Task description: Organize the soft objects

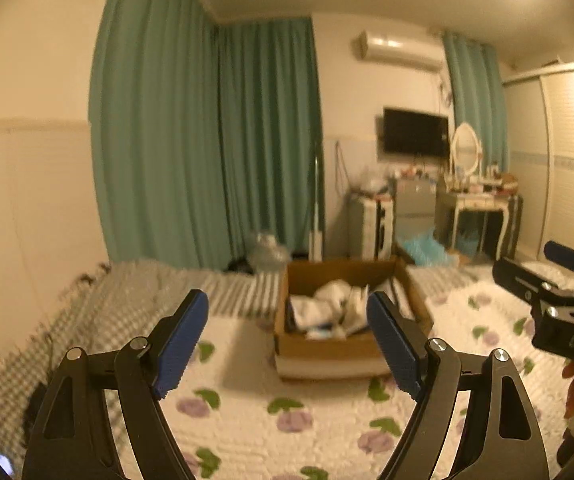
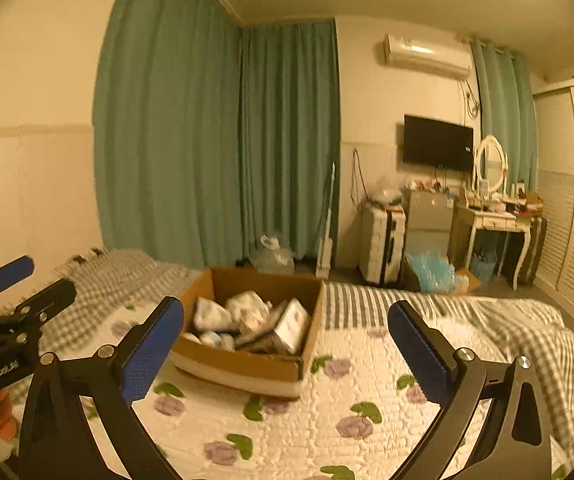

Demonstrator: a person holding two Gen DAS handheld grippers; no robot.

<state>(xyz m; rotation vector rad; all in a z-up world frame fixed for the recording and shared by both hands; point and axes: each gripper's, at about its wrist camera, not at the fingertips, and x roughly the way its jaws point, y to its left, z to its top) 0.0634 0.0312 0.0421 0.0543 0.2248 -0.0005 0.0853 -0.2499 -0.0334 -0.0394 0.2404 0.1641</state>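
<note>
The soft white bundles (image 2: 247,314) you are sorting lie heaped inside the open brown cardboard box (image 2: 247,364), mixed with a few flatter packets that are too blurred to tell apart. The box sits on the white quilted bedspread with purple flowers and green leaves (image 2: 287,428), ahead of both your tools. Your left gripper (image 1: 287,340) has its blue-padded fingers (image 1: 181,344) spread wide with nothing between them, and the box shows through the gap. Your right gripper (image 2: 287,350) is likewise wide open and empty, its fingers (image 2: 151,352) framing the box from a little further right. Neither tool touches the box or the bundles. The two grippers are side by side, each showing at the edge of the other's view. Beyond the box a grey-and-white checked blanket (image 2: 527,332) covers the far part of the bed, and teal curtains (image 2: 215,140) hang along the wall behind.
</note>
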